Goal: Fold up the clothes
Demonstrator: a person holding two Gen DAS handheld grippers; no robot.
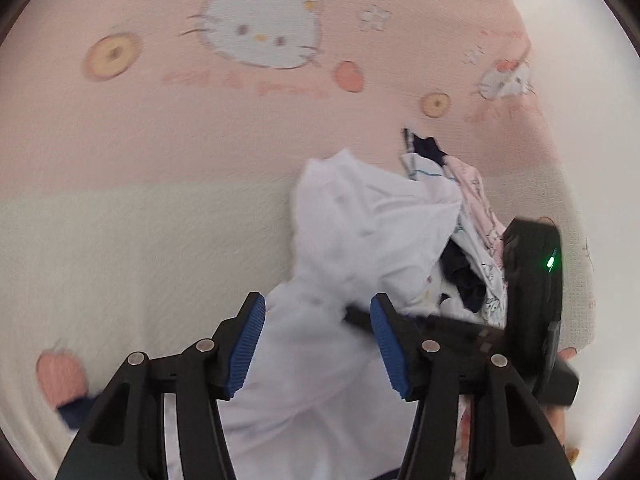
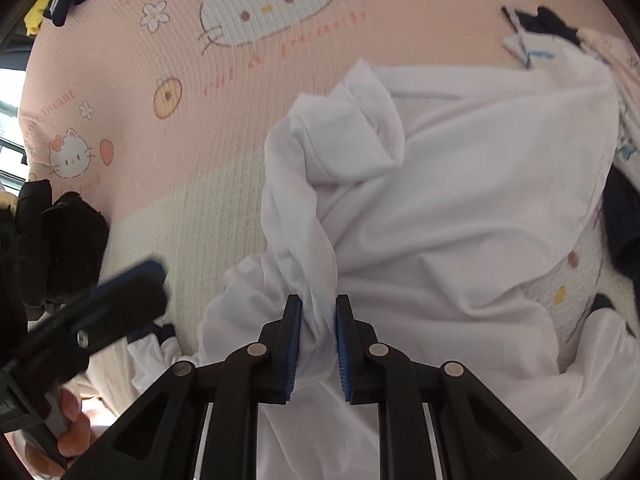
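The right claw (image 2: 318,336) is clenched on a twisted bunch of a white garment (image 2: 440,208), which lies crumpled and unfolded on the bed cover (image 2: 200,120). The left claw (image 1: 318,344) stands released, its blue pads wide apart over the same white cloth. Just beside the garment, a heap of other clothes (image 1: 472,240), navy, pink and printed, also lies unfolded. No neat folded stack shows, so by my judgement folding work remains. The pink and cream cover bears a cartoon cat print with peaches; its lettering is too blurred to read surely.
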